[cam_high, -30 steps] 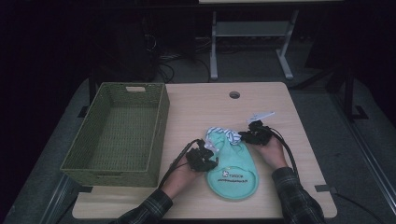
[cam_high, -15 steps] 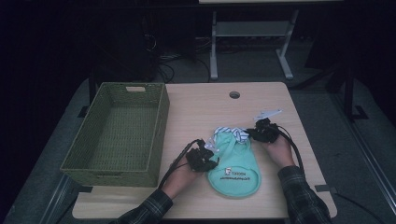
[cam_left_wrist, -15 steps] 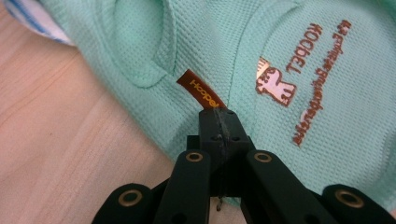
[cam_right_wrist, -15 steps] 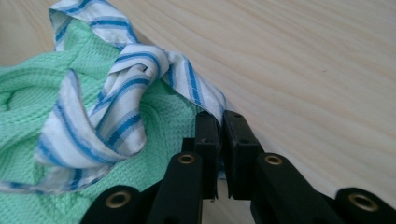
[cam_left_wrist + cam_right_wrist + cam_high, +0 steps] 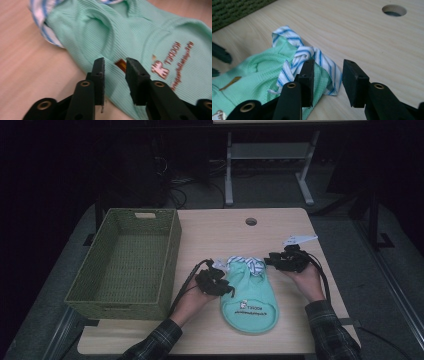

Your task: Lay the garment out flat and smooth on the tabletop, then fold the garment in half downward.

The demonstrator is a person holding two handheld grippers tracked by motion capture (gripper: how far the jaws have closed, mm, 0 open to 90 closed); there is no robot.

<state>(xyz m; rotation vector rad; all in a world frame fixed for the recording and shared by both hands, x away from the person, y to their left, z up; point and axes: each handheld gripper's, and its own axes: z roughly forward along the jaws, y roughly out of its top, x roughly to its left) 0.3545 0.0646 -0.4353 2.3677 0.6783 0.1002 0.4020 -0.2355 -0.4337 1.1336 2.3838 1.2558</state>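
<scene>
A mint-green ribbed garment (image 5: 248, 302) with an orange print lies flat on the table, with a blue-and-white striped piece (image 5: 250, 264) bunched at its far end. My left gripper (image 5: 226, 289) rests at the garment's left edge. Its jaws have just been opening and stand apart over the green cloth (image 5: 150, 32), pads off it. My right gripper (image 5: 268, 261) hovers at the striped end, and its jaws have also just been opening. The striped cloth (image 5: 304, 53) lies beyond the right gripper (image 5: 328, 63) with nothing pinched. The left gripper (image 5: 115, 62) holds nothing.
A green woven basket (image 5: 171, 265), with nothing in it, stands on the left half of the wooden table (image 5: 215, 230). A round cable hole (image 5: 251, 221) sits near the far edge. Bare tabletop lies behind the garment and on its right.
Both grippers have opened and let go of the garment. The right gripper has drifted up and to the right, away from the striped end. The left hand stays put.
</scene>
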